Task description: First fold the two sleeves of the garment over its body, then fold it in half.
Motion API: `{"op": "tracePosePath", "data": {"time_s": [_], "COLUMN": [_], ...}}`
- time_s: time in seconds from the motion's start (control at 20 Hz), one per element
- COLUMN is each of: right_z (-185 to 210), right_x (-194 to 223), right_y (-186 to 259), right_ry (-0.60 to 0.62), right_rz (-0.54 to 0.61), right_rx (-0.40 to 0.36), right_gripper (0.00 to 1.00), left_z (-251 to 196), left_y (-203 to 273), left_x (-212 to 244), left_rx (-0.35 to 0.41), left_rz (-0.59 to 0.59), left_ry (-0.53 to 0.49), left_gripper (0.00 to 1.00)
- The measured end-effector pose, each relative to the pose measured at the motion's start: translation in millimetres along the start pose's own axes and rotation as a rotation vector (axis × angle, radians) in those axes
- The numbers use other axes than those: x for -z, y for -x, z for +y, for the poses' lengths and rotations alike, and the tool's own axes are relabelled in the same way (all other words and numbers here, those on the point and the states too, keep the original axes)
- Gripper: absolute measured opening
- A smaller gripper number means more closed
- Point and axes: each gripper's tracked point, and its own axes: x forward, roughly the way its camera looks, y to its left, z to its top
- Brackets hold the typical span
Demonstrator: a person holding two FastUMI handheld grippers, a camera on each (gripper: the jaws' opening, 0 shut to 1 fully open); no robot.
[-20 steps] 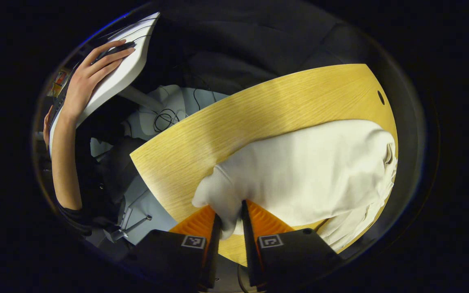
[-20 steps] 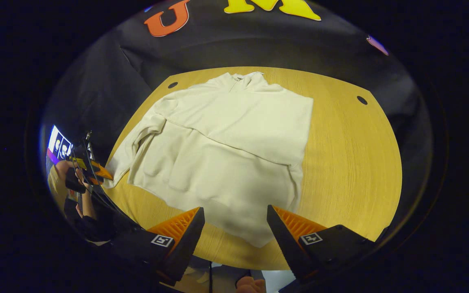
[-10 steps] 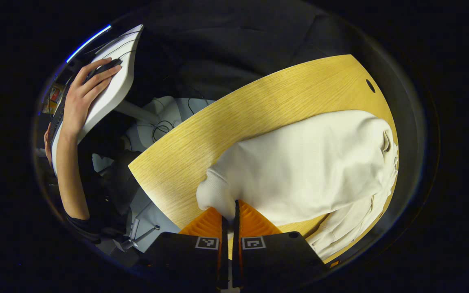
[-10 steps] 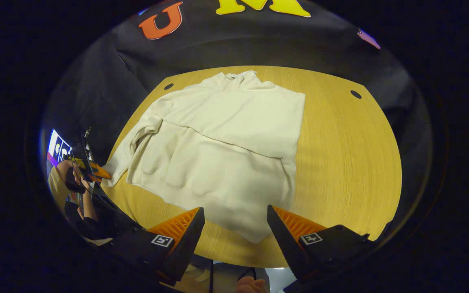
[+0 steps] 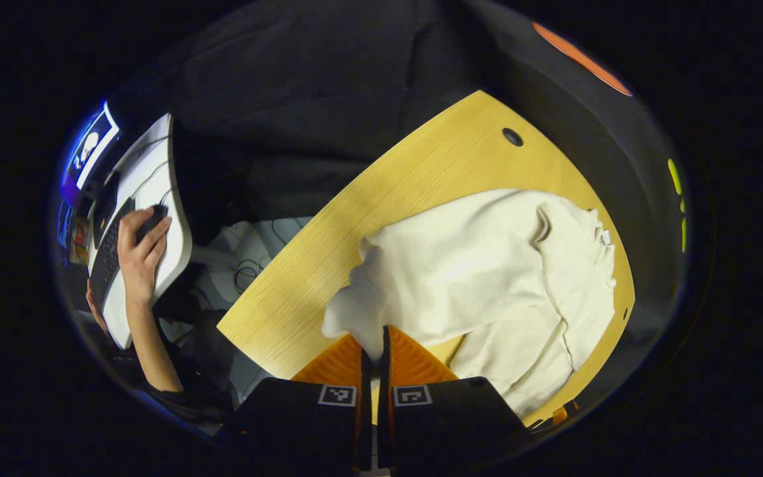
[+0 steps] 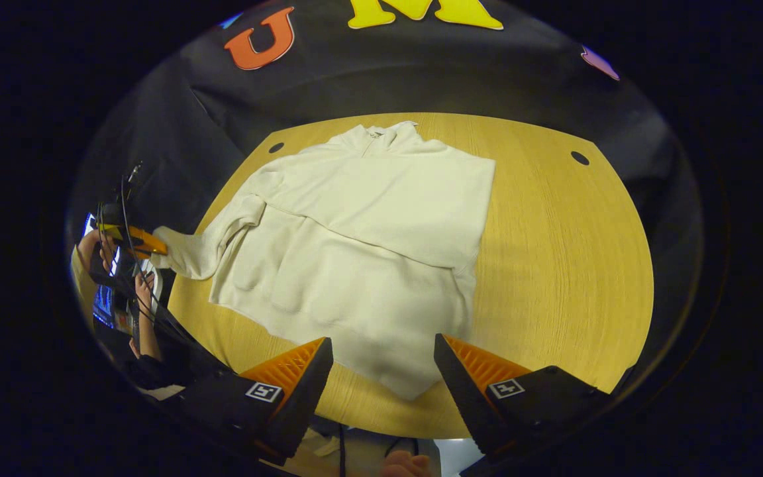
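A cream hoodie (image 6: 361,245) lies spread on the round wooden table (image 6: 567,265), collar toward the far edge. One sleeve (image 6: 414,218) lies folded across its chest. The other sleeve (image 6: 206,248) stretches off to the left, lifted above the table. My left gripper (image 5: 375,344) is shut on that sleeve's cuff (image 5: 355,318); in the right gripper view the left gripper (image 6: 146,248) shows at the table's left edge, held by a hand. My right gripper (image 6: 381,358) hangs open above the hoodie's hem (image 6: 395,377) near the front edge.
A person's hand (image 5: 140,245) rests on a mouse at a white desk (image 5: 156,199) with a keyboard and a screen beyond the table's left side. Cables lie on the floor (image 5: 249,258) there. Bare tabletop lies right of the hoodie.
My left gripper closed fully on the cuff, then lifted it and swung, raising the sleeve off the table. The right gripper has barely moved.
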Motion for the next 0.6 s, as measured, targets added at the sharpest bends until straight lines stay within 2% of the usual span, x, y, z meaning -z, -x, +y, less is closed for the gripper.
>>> {"op": "tracePosePath", "data": {"time_s": [0.3,0.35,0.45,0.6], "right_z": [-18.8,-23.1,-31.6,-43.7], "right_x": [-4.2,-3.3,-0.5,5.4], "right_y": [3.5,4.3,5.8,9.4], "right_ry": [-0.022,-0.028,-0.041,-0.059], "right_rz": [-0.013,-0.014,-0.012,-0.007], "right_rx": [0.004,0.005,0.007,0.004], "right_gripper": [0.93,0.96,0.93,0.96], "left_z": [-101.0,-118.0,-155.2,-219.7], "left_y": [29.7,31.2,32.6,29.5], "left_x": [-38.4,-42.9,-44.8,-36.8], "left_rx": [0.058,0.056,0.07,0.123], "left_rz": [-0.085,-0.106,-0.126,-0.131], "left_ry": [-0.17,-0.213,-0.298,-0.383], "left_gripper": [0.06,0.06,0.06,0.06]}}
